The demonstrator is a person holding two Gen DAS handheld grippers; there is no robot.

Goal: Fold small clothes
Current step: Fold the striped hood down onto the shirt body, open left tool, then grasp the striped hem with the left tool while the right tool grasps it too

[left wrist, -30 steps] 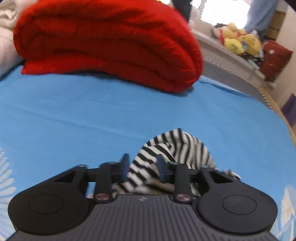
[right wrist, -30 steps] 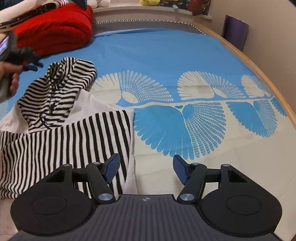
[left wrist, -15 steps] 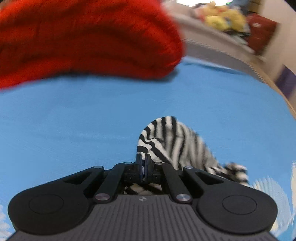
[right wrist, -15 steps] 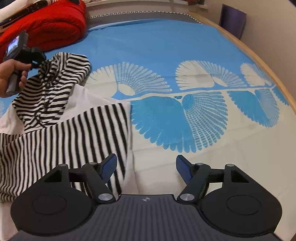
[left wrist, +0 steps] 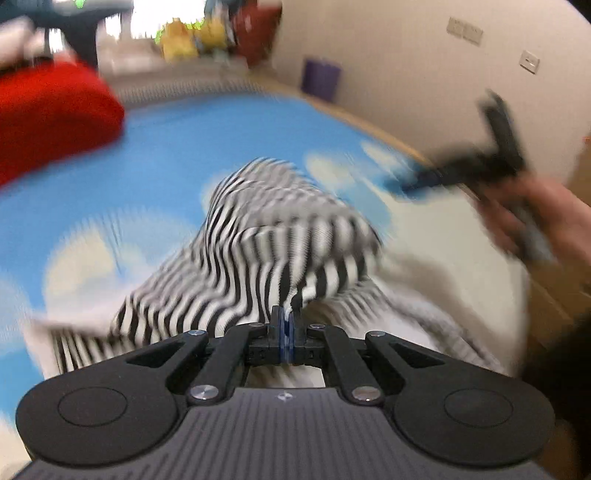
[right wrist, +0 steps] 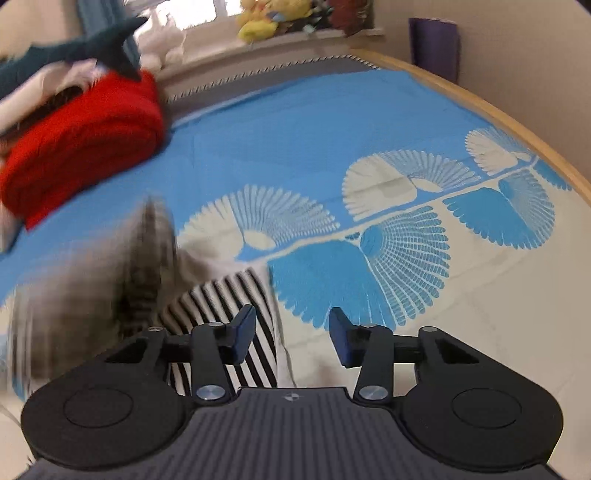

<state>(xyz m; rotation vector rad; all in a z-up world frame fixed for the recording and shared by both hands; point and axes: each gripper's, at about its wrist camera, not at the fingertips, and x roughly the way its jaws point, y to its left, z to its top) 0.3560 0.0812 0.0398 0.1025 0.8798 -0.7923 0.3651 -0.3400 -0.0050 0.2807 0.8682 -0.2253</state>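
Note:
A small black-and-white striped garment (left wrist: 280, 236) lies partly lifted on the blue patterned bedsheet (left wrist: 173, 162). My left gripper (left wrist: 286, 321) is shut on a fold of it and holds it up; this view is motion-blurred. In the left wrist view, a hand holds my right gripper (left wrist: 424, 181) at the far right. In the right wrist view, my right gripper (right wrist: 291, 332) hangs over the garment's white-edged corner (right wrist: 236, 291). Its jaws are closing, and the pads do not press on the cloth beneath them. A blurred striped mass (right wrist: 110, 288) sweeps in at the left.
A folded red blanket (right wrist: 81, 144) lies at the back left of the bed with a dark plush shark (right wrist: 92, 48) on it. Yellow plush toys (right wrist: 269, 18) sit on the sill. A purple box (right wrist: 434, 44) stands by the wall, beyond the wooden bed edge (right wrist: 480, 107).
My left gripper shut on the striped fold, then swung it quickly up and across toward the right gripper. My right gripper's jaws have narrowed and it rose slightly.

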